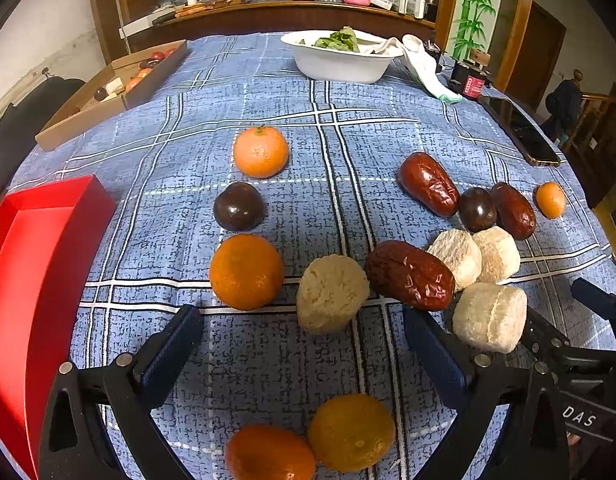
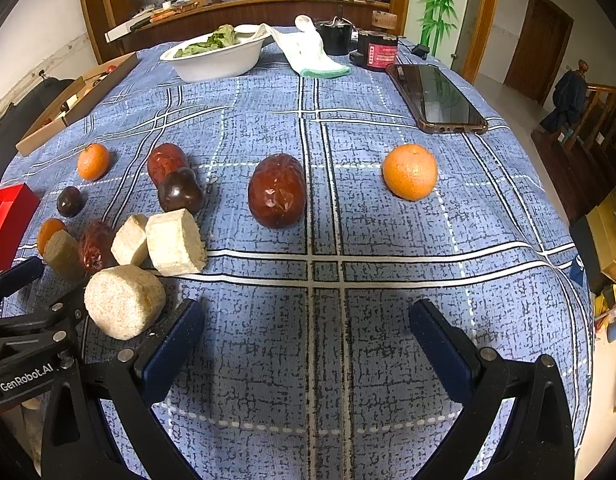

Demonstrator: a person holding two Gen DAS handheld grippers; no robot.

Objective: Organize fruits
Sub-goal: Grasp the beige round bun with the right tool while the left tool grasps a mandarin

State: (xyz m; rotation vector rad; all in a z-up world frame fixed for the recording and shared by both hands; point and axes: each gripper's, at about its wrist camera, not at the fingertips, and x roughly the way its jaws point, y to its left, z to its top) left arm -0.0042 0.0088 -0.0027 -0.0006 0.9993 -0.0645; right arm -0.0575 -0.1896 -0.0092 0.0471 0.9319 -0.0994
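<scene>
Both tools hover low over the worktop (image 2: 387, 220), which is covered by a blue plaid cloth, and both stand wide apart with nothing between their fingers. The left tool (image 1: 304, 344) has a pale cake-like cylinder (image 1: 331, 294) just ahead of its gap, touching a wrinkled red date (image 1: 409, 274) on its right. An orange (image 1: 246, 272) lies just left of that cylinder, a dark plum (image 1: 238, 206) sits behind the orange, and a second orange (image 1: 260, 152) lies farther back. Two more oranges (image 1: 308, 444) lie close under the left tool, touching each other. To the right, three more pale cylinders (image 1: 481, 284) cluster together, and behind them a second plum (image 1: 476, 209) is wedged between two dates (image 1: 427, 184). A red tray (image 1: 32, 280) rests at the left edge of the worktop, beside the left finger.

The right tool (image 2: 308, 340) faces bare cloth. Ahead of it lie a single date (image 2: 276, 191) and, well apart to the right, a lone orange (image 2: 409, 171). The nearest pale cylinder (image 2: 124, 300) sits just beside its left finger.

At the far end stand a white bowl (image 2: 216, 64) holding green leaves, a white cloth (image 2: 311, 54) and a phone (image 2: 439, 98). A cardboard box (image 1: 112, 92) holding more fruit sits at the far left.
</scene>
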